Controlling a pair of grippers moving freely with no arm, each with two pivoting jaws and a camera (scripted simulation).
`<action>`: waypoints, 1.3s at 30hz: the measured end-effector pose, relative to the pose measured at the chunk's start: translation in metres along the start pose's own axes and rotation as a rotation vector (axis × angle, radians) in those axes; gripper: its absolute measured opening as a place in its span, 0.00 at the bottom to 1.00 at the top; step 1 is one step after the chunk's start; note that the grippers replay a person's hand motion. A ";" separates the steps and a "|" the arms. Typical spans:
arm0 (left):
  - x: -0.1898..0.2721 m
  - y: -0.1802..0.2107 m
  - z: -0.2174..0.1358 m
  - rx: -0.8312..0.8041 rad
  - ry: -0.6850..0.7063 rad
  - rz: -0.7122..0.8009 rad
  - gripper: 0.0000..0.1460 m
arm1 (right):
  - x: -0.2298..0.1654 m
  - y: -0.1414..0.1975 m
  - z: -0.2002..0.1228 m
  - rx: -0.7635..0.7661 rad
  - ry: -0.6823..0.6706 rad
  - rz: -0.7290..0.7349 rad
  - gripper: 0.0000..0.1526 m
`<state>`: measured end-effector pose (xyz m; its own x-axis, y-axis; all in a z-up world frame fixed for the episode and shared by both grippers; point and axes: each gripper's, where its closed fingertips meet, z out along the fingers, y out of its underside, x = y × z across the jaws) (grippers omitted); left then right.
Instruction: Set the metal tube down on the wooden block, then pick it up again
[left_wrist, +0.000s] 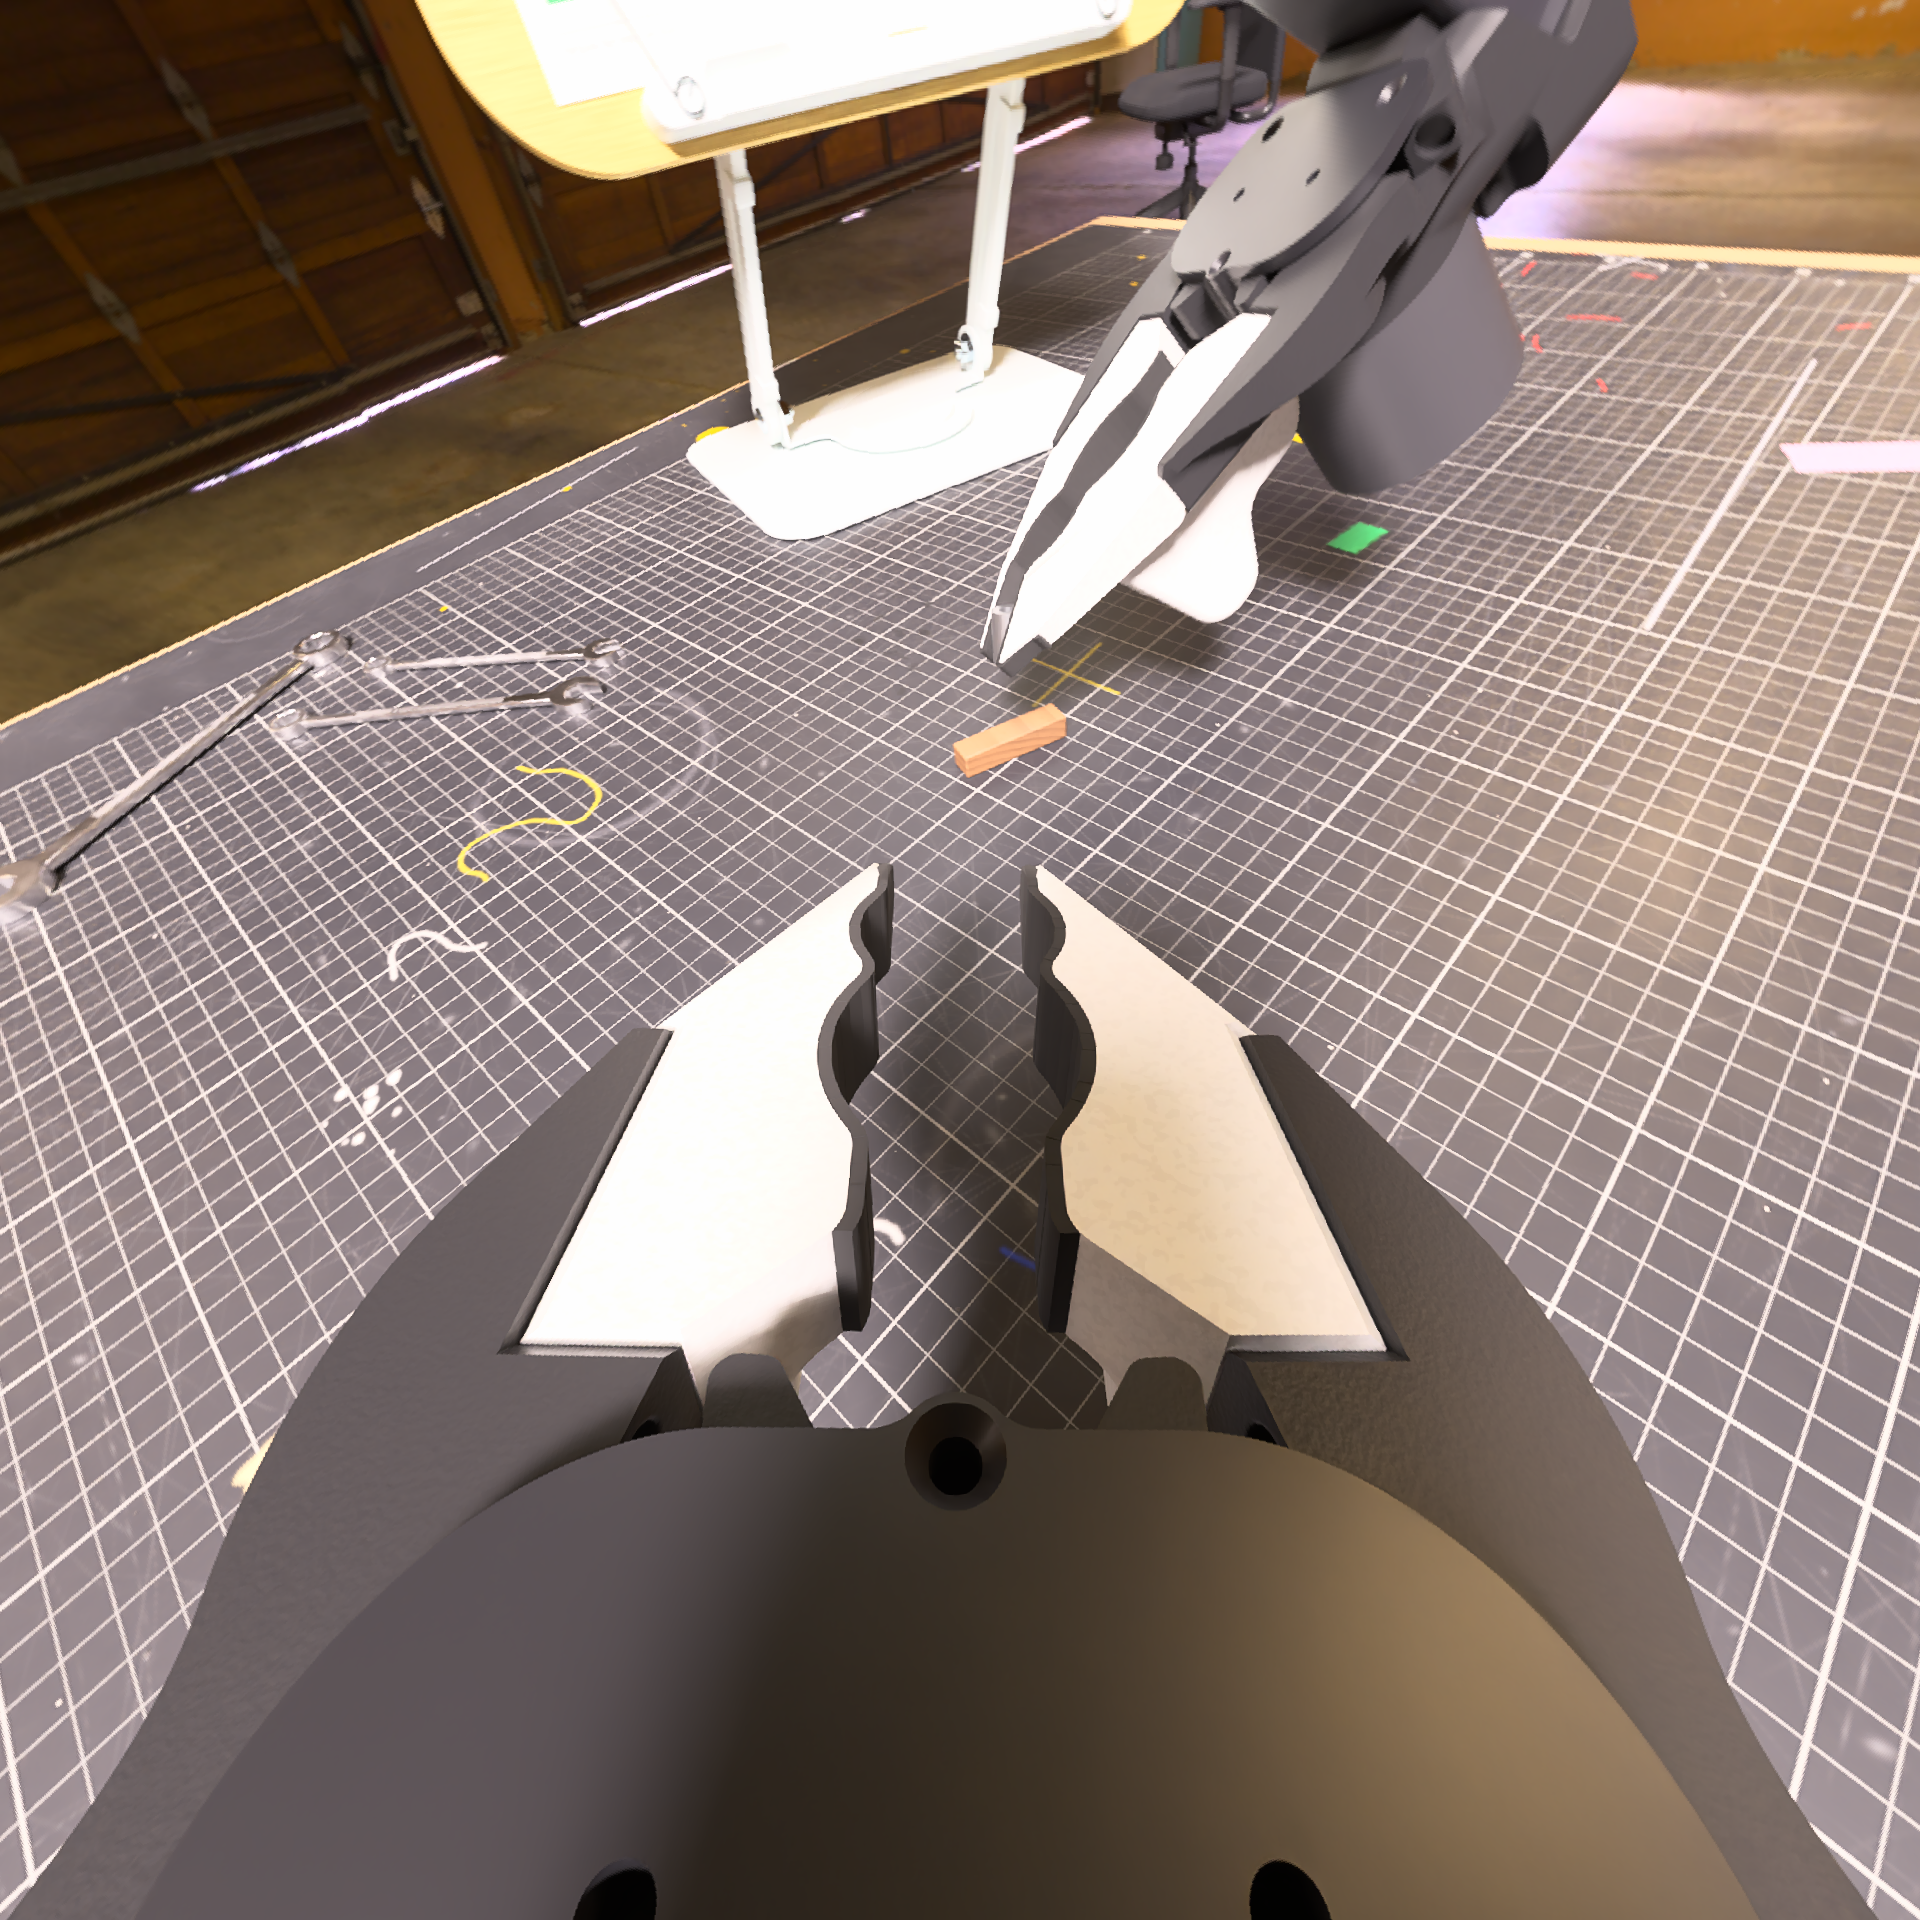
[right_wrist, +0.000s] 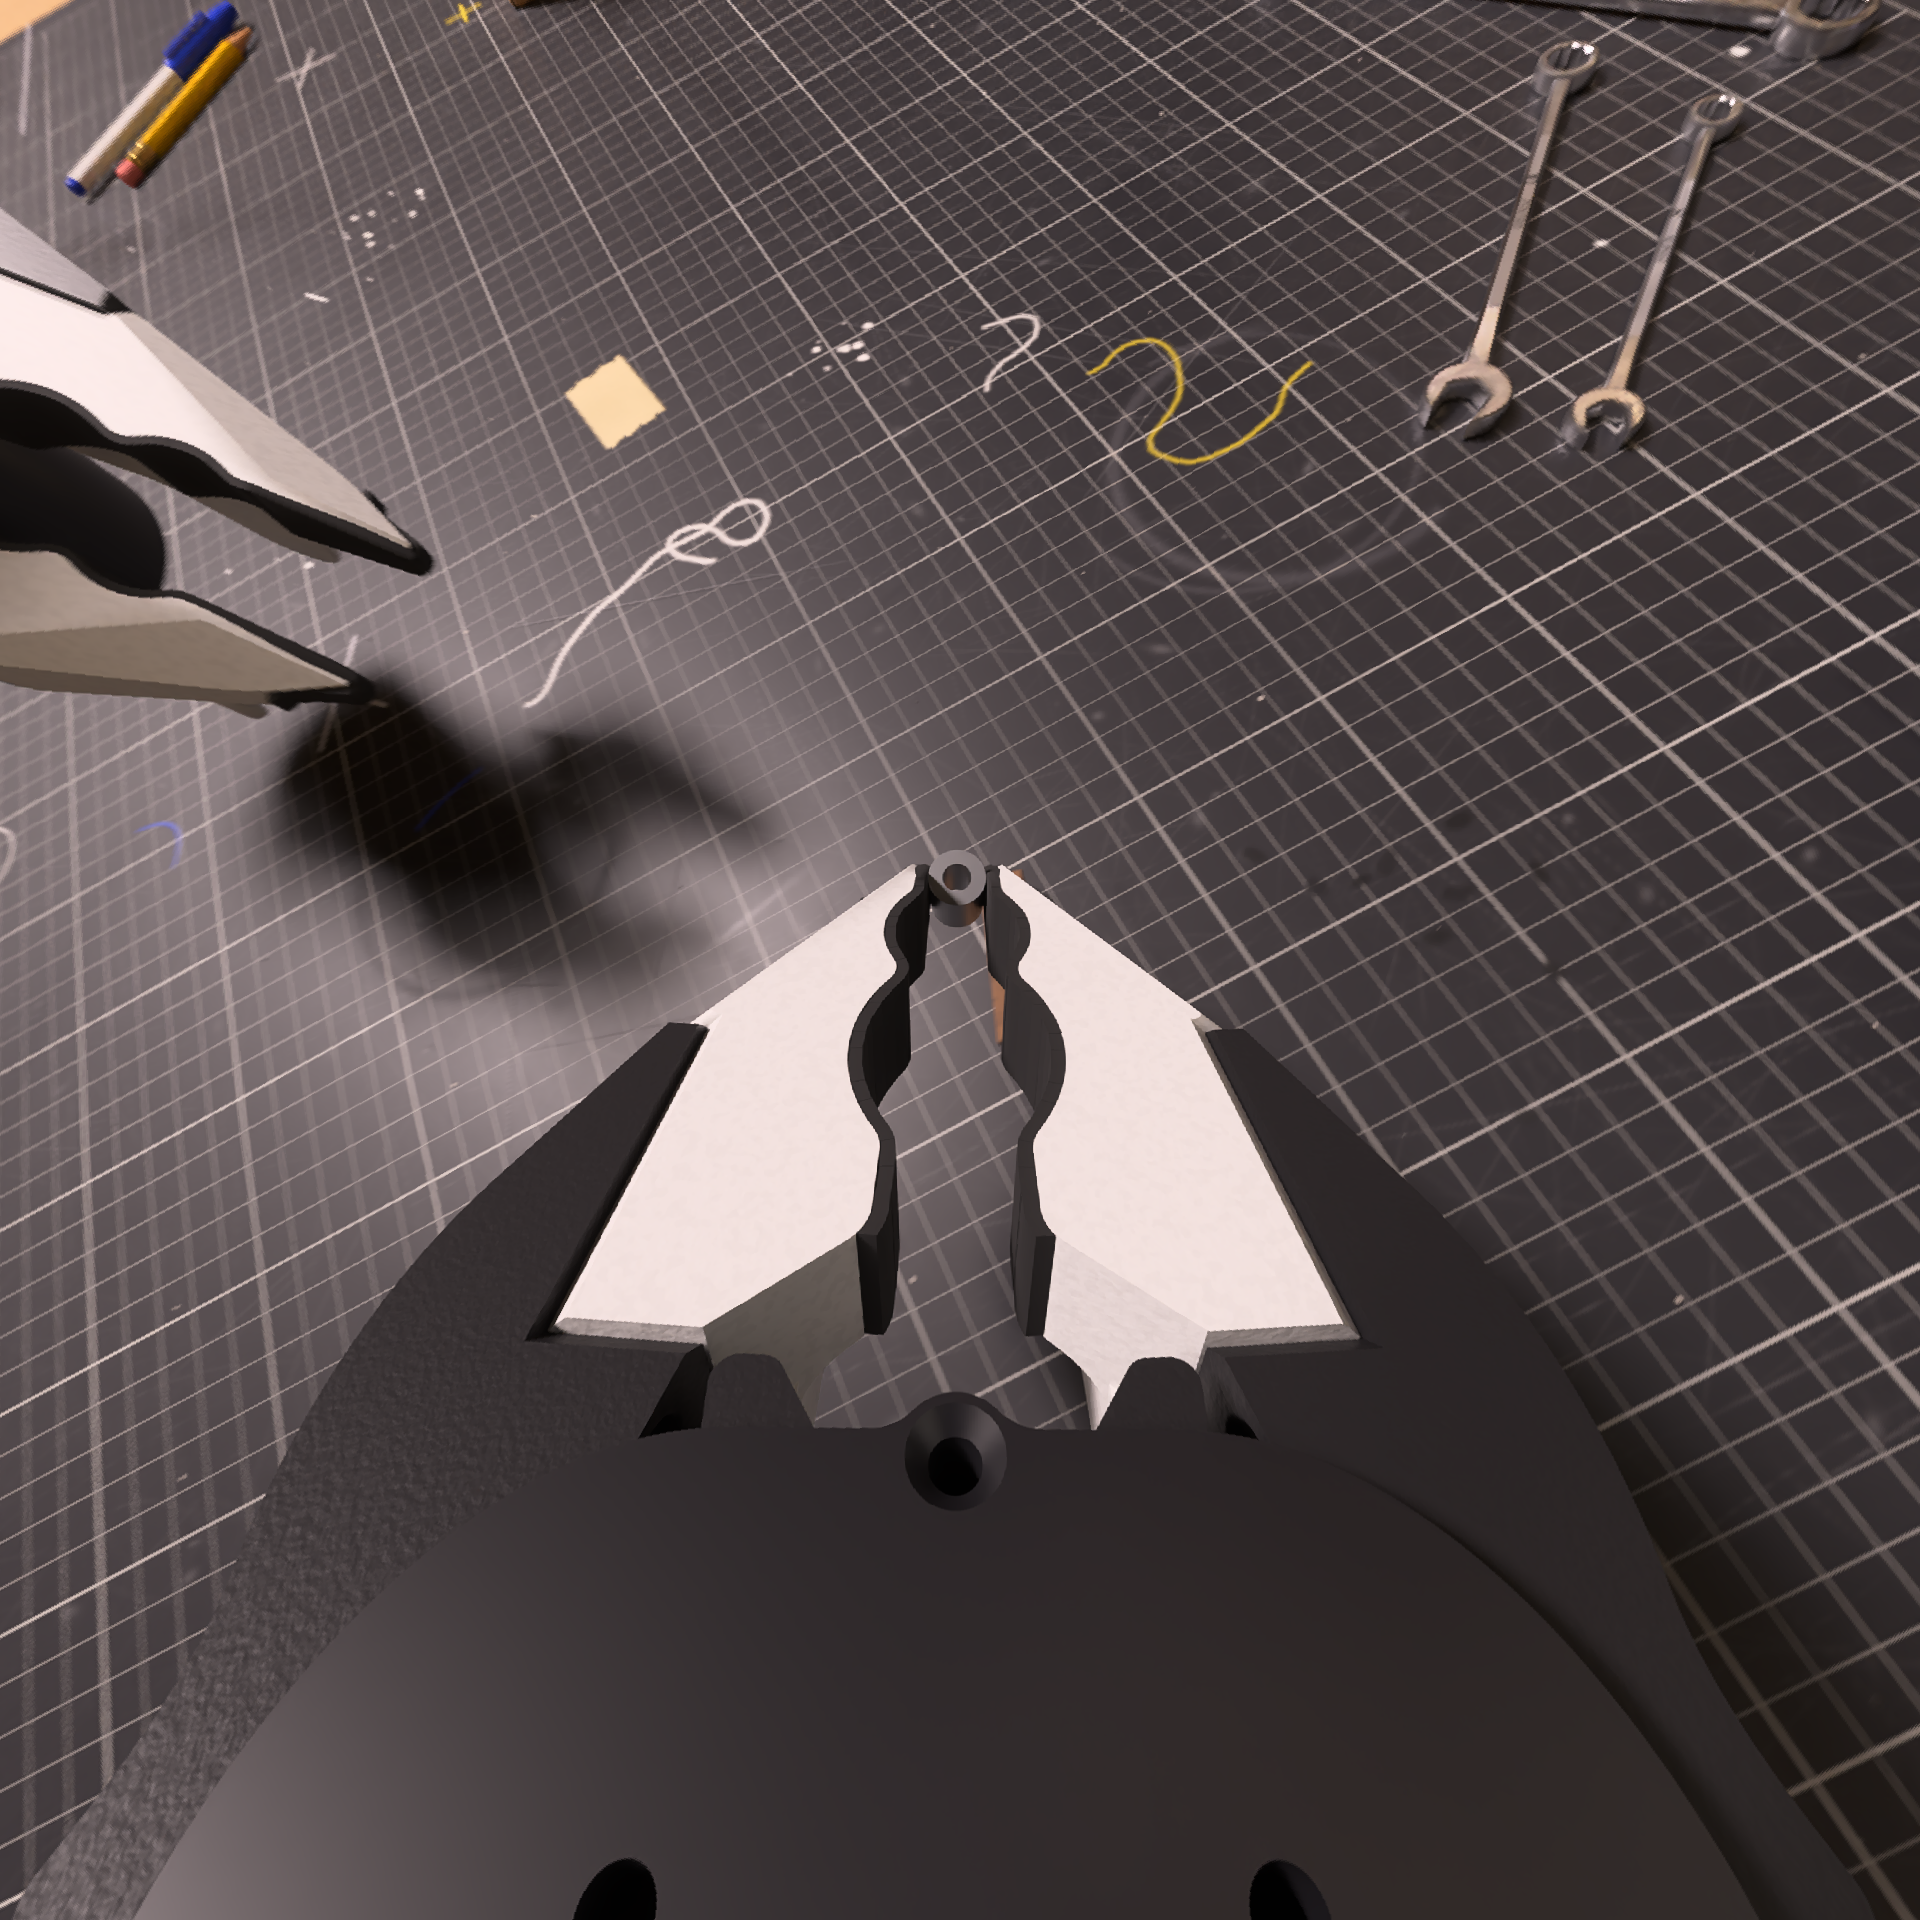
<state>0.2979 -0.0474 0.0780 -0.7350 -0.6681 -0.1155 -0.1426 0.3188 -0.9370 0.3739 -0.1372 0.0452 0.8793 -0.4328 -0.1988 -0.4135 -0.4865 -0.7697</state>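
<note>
My right gripper (right_wrist: 956, 883) is shut on a small grey metal tube (right_wrist: 956, 881), pinched upright between its fingertips. Brown slivers of the wooden block (right_wrist: 995, 1003) show just under its right finger. In the left wrist view the small tan wooden block (left_wrist: 1010, 738) lies flat on the gridded cutting mat (left_wrist: 1455, 935). There the right gripper (left_wrist: 1013, 649) points steeply down, with its tips just above and beyond the block. My left gripper (left_wrist: 956, 883) is open and empty, low over the mat a short way in front of the block. It also shows in the right wrist view (right_wrist: 390, 623).
Several wrenches (left_wrist: 447, 686) lie at the left of the mat, and two show in the right wrist view (right_wrist: 1507, 239). A white stand (left_wrist: 883, 447) carrying a board stands at the back. A pen and pencil (right_wrist: 156, 104), a tan paper square (right_wrist: 613, 400) and a yellow string (right_wrist: 1195, 405) lie on the mat.
</note>
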 end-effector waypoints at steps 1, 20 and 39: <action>-0.003 0.000 0.000 0.002 -0.007 -0.014 0.17 | 0.004 -0.001 0.003 -0.003 0.004 -0.008 0.06; -0.018 0.013 0.010 -0.095 -0.051 -0.118 0.19 | 0.020 -0.018 -0.002 0.180 -0.029 -0.044 0.06; -0.009 0.007 0.006 -0.053 0.080 -0.164 0.25 | 0.022 -0.017 -0.001 0.175 -0.006 -0.037 0.06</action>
<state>0.3071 -0.0433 0.0701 -0.7489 -0.6594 0.0657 -0.2978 0.2464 -0.9223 0.4000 -0.1394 0.0550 0.8947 -0.4125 -0.1714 -0.3338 -0.3624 -0.8702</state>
